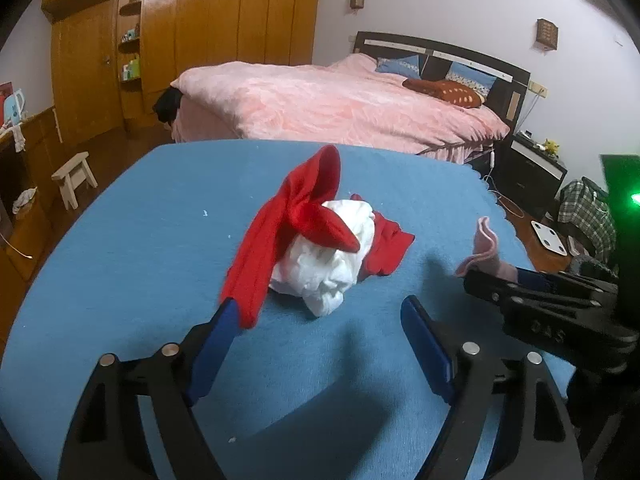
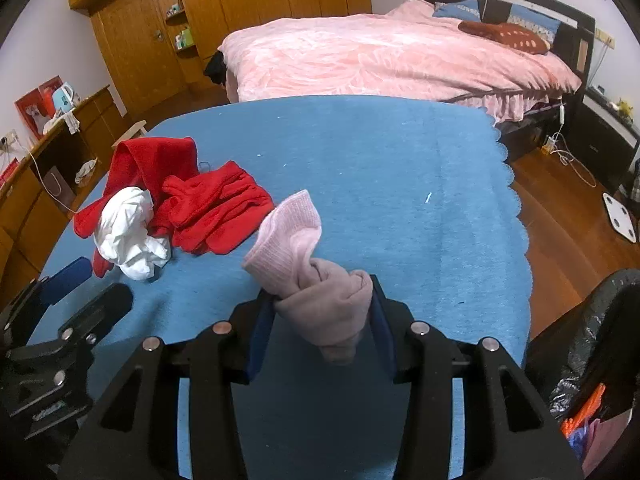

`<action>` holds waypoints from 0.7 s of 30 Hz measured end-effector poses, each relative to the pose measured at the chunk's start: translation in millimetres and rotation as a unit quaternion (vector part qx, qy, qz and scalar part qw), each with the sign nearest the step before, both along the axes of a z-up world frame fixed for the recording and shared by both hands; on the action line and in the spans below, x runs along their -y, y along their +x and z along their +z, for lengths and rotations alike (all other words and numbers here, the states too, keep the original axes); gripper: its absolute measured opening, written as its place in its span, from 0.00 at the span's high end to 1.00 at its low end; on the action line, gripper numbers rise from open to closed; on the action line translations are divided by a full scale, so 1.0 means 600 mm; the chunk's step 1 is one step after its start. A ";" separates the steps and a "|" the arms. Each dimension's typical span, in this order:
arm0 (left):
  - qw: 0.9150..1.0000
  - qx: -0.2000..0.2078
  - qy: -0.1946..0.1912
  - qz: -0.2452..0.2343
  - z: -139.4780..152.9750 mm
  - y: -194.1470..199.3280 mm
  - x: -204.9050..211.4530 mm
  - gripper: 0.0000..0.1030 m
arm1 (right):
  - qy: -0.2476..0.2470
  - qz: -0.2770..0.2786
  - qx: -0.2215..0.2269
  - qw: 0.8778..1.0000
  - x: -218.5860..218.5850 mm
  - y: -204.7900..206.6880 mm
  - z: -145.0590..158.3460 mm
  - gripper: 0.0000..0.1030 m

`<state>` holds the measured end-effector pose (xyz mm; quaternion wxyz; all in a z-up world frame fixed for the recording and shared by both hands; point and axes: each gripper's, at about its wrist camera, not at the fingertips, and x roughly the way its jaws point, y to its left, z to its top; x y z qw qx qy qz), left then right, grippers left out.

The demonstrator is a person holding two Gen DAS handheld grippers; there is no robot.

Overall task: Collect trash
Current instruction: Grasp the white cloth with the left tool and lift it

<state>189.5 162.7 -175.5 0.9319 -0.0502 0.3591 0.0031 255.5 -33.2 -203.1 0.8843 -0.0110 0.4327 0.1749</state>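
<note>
On the blue cloth-covered table a crumpled white wad lies among red socks. My left gripper is open just in front of this pile, and its left fingertip is at the end of one red sock. The right wrist view shows the same wad and red socks at the left. My right gripper is shut on a rolled pink sock, held above the table. From the left wrist view that sock sticks up at the right.
A black trash bag with colourful bits inside stands open at the table's right corner. Beyond the table are a bed with a pink cover, a wooden wardrobe, a small stool and a white scale on the floor.
</note>
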 end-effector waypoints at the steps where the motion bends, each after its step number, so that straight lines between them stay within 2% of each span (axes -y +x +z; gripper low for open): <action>1: 1.000 0.000 0.000 0.004 -0.001 0.009 -0.001 0.21 | 0.000 0.000 0.000 1.000 0.000 0.000 -0.001 0.58; 11: 1.000 -0.002 -0.003 0.018 -0.007 0.051 -0.017 0.22 | -0.004 -0.002 -0.010 1.000 -0.001 -0.001 -0.014 0.58; 14: 1.000 -0.002 -0.006 0.013 -0.007 0.047 -0.016 0.32 | -0.005 -0.002 -0.009 1.000 0.001 -0.003 -0.014 0.58; 19: 1.000 -0.002 -0.011 -0.003 -0.007 0.039 -0.013 0.57 | -0.005 -0.004 -0.007 1.000 0.006 -0.011 -0.010 0.58; 21: 1.000 0.000 -0.014 -0.005 -0.005 0.033 -0.011 0.61 | -0.004 -0.004 -0.006 1.000 0.008 -0.015 -0.008 0.58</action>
